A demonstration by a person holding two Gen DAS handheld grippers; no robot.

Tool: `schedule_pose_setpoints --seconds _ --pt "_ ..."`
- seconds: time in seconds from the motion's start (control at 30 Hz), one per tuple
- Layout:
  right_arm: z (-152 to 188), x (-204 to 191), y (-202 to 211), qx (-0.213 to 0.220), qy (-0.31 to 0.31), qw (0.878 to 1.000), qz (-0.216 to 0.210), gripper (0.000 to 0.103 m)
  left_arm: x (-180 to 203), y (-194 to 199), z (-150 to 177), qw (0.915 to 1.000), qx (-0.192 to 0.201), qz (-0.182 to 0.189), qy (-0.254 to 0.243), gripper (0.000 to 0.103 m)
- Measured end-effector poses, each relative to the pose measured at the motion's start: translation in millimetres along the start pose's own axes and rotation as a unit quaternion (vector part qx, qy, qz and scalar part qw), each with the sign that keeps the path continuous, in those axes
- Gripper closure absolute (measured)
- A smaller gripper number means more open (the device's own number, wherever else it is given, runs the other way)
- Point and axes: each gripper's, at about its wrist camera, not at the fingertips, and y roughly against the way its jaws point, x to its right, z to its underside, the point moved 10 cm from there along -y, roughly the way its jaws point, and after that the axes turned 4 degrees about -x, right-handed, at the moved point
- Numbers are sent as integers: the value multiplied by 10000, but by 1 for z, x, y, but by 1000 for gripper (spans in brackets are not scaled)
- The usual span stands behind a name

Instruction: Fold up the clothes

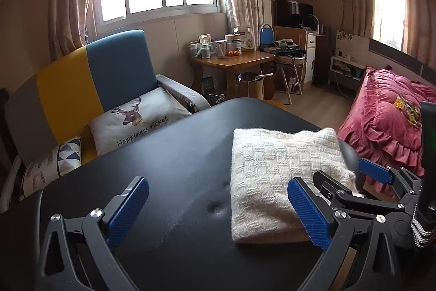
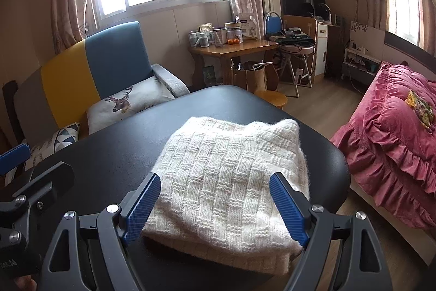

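A cream basket-weave knitted sweater [image 2: 229, 176] lies folded into a thick rectangular bundle on the black padded table [image 1: 174, 154], toward its right edge and near corner, with bare tabletop to its left. The right gripper [image 2: 215, 206] hovers over the bundle's near edge with its blue-padded jaws spread wide and holding nothing, and the left gripper [image 1: 218, 212] stands equally wide open just beside the bundle's left edge, empty too. The folding looks about finished to me; what remains is perhaps a final squaring or pressing flat, which calls for gentle, even contact rather than a pinch.
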Motion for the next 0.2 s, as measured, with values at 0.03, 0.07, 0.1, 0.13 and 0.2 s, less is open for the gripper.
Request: schedule_pose_setpoints --seconds 0.03,0.07,0.1,0.13,0.2 --pt "1 -1 -1 -22 28 10000 -1 19 -1 0 0 10000 16 -7 12 0" --pt "2 -1 -3 -46 59 10000 0 19 -3 -2 1 10000 3 9 26 1" --pt "3 -2 -4 -66 78 9999 5 19 -5 -3 2 10000 -13 26 41 1" --pt "4 -2 -5 -82 90 9999 13 19 -6 -3 2 10000 -7 25 57 1" --pt "6 -3 -5 -92 117 9999 38 19 -7 -4 4 10000 -19 51 81 1"
